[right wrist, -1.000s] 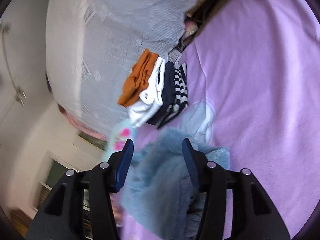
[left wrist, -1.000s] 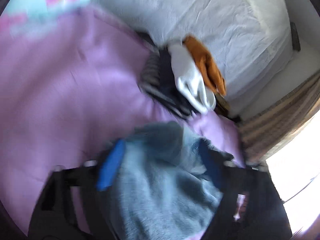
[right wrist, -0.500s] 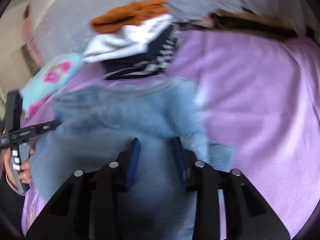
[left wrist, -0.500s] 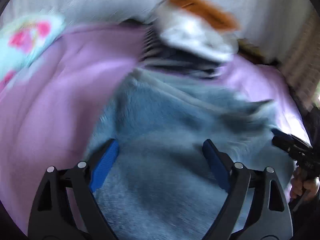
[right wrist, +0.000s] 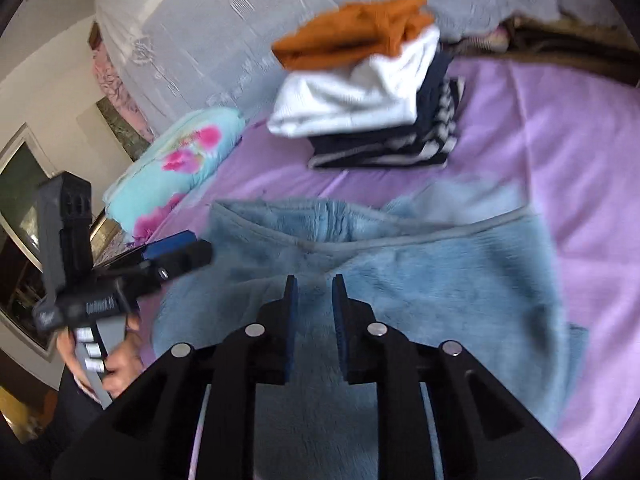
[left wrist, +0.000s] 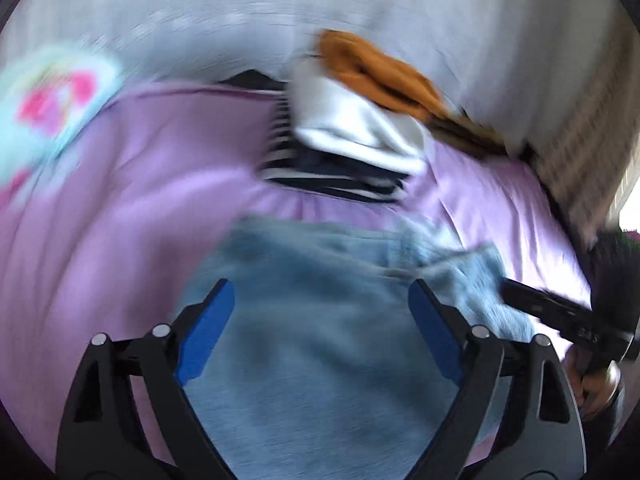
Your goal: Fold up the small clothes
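Fleece garment (right wrist: pixel 420 280), pale blue and deep-piled, lies spread on the purple bedspread (right wrist: pixel 560 140) directly under both my tongs, its bound edge running across the right wrist view from side to side. My right tongs (right wrist: pixel 313 284) have just been closing and now stand nearly together, with a narrow gap between the pads low over the pile; I cannot tell whether a pinch of fleece sits between them. My left tongs (left wrist: pixel 320 300) have just been opening and stand wide apart above the cloth, gripping nothing; in the right wrist view they show at the garment's left edge (right wrist: pixel 176 256), held in my hand (right wrist: pixel 116 364).

I judge the piece light, limp and thick, likely to sag and bunch when lifted, and not slippery thanks to the nap. The grey bound edge (right wrist: pixel 400 240) and the outer corners look like the firmest places to take hold, since a pinch in the middle would only raise a tuft. Its long axis appears to run left to right across my view, the opening at the bound edge facing away from me.

Beyond it, close to the far edge, stands a stack of folded clothes (right wrist: pixel 372 104): striped and navy below, white above, orange on top. A floral pillow (right wrist: pixel 180 160) lies off to the left, with grey bedding (right wrist: pixel 240 20) behind.
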The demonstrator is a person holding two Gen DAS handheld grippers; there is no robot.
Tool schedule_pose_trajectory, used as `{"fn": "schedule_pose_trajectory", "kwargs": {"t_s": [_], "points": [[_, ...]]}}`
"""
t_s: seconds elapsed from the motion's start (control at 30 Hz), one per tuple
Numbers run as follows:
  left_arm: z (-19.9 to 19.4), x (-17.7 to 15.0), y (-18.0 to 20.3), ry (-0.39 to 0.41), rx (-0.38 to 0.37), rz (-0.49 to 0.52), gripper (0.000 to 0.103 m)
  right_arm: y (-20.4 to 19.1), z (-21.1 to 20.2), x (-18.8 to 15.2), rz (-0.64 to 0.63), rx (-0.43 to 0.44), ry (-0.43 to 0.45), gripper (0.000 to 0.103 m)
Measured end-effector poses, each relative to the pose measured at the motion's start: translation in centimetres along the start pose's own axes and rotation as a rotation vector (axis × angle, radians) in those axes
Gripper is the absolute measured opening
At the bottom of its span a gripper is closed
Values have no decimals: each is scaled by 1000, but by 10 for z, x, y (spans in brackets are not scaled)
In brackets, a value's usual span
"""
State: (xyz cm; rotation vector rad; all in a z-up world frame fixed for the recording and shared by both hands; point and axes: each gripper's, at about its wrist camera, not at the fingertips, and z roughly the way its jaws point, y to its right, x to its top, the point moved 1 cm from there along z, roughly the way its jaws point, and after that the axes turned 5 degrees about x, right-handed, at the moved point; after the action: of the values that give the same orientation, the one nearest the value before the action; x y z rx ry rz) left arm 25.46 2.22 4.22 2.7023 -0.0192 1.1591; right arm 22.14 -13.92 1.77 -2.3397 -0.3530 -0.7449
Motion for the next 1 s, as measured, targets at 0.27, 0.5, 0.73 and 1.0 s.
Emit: {"fn": "schedule_pose_trajectory", "kwargs": {"t_s": [0.27,0.5,0.73,1.0], "points": [[94,6,-37,-192,65,-132,97,79,6,5,277,24,61,0],[47,11,-72,-59,17,-270,96,72,-44,-1,227,-125,205,10],[15,-15,-51,-61,-31,-158,96,36,-64,-40,88,-92,166,19],[14,-53,-48,-78,161,-56,98,65,-101,-82,122,-114,223,16]]}}
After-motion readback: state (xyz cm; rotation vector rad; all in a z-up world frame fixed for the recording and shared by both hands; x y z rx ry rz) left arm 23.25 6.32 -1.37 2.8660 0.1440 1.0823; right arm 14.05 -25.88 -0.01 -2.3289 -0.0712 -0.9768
